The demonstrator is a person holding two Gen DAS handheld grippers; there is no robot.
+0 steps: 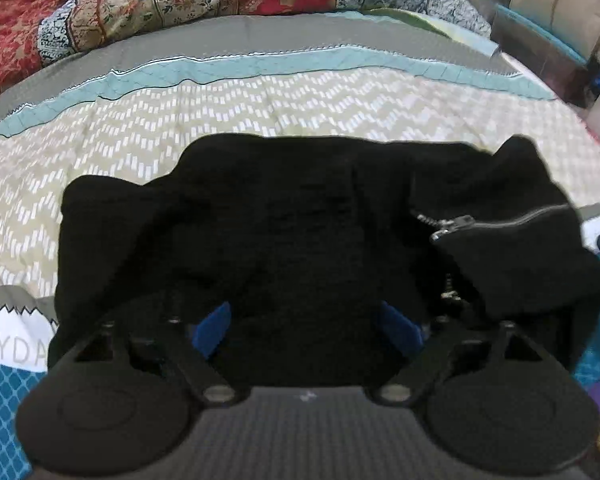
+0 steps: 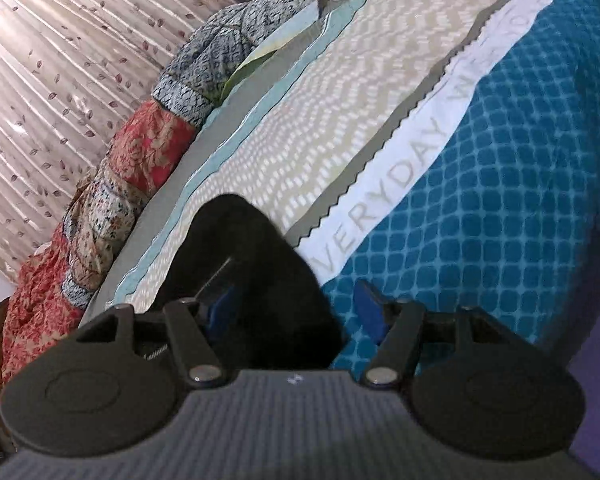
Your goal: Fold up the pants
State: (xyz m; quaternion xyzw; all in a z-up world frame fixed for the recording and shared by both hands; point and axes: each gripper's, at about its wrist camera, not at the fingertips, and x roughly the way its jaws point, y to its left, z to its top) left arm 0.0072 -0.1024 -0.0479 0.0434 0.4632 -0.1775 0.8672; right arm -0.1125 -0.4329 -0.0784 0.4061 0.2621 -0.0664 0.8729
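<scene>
Left wrist view: black pants (image 1: 300, 232) fill the middle and lower frame, bunched on the patterned bedspread (image 1: 180, 128), wider than they are deep, long axis running left to right.
Left gripper: left gripper (image 1: 306, 330) is released, blue pads spread wide, dark cloth lying between and under them; no pinch visible.
Zipper: a metal zipper (image 1: 496, 224) runs along a raised flap at right of the frame, the end nearer the other hand.
Right wrist view: only one rounded black corner of the pants (image 2: 252, 272) shows, at lower centre, reaching up and left from the tool.
Right gripper: right gripper (image 2: 296, 308) is released, jaws apart; the left pad sits at the cloth, the right pad over teal bedspread (image 2: 500, 184).
Key relation: my judgement is each hand stands at its own end of the heap, so both must close on an edge before a fold.
Hard to make out: waistband, legs and existing folds are lost in the black; whether the pads touch cloth is unclear.
</scene>
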